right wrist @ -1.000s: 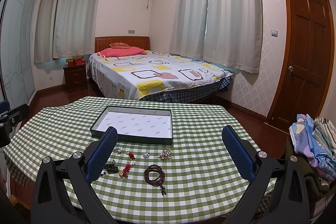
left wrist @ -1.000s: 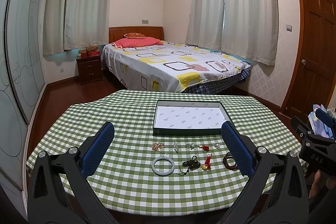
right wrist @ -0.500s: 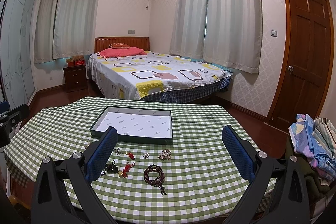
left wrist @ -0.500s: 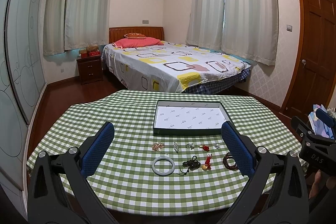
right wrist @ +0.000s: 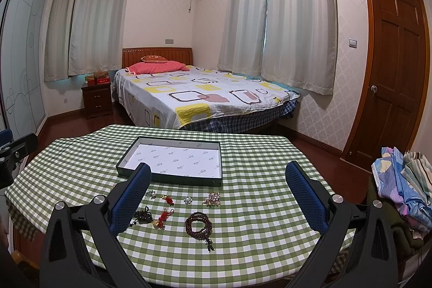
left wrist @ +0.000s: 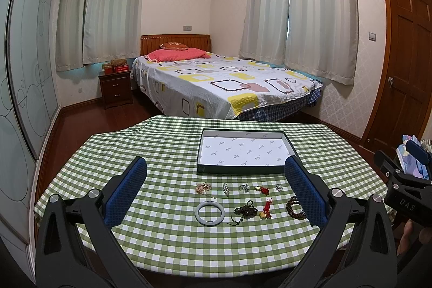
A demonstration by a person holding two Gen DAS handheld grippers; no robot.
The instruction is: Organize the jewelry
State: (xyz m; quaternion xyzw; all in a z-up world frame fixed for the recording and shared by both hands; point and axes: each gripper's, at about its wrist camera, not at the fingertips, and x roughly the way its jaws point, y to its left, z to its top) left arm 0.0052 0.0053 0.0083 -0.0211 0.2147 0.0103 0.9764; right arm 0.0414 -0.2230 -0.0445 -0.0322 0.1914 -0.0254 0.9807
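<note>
A shallow dark box [left wrist: 289, 143] [right wrist: 172, 178] with a white lining sits empty on the green checked tablecloth [left wrist: 162, 147] [right wrist: 256, 166]. Several jewelry pieces lie in front of it: a pale jade bangle [left wrist: 210, 213], a brown bead bracelet [right wrist: 198, 225] [left wrist: 294, 207], a dark cord charm [left wrist: 246, 211] [right wrist: 143, 216], a red-and-gold tassel charm [left wrist: 266, 209] [right wrist: 163, 219] and small brooches and rings [left wrist: 225, 188] [right wrist: 212, 199]. My left gripper [left wrist: 214, 181] is open, held above the near table edge. My right gripper [right wrist: 217, 184] is open too, holding nothing.
Beyond the table stands a bed [left wrist: 224, 82] with a patterned cover, beside a nightstand [left wrist: 116, 88]. A wooden door [right wrist: 394, 77] is on the right wall. Folded cloth [right wrist: 402, 185] is piled at the right. A hand [left wrist: 407, 234] shows under the other gripper.
</note>
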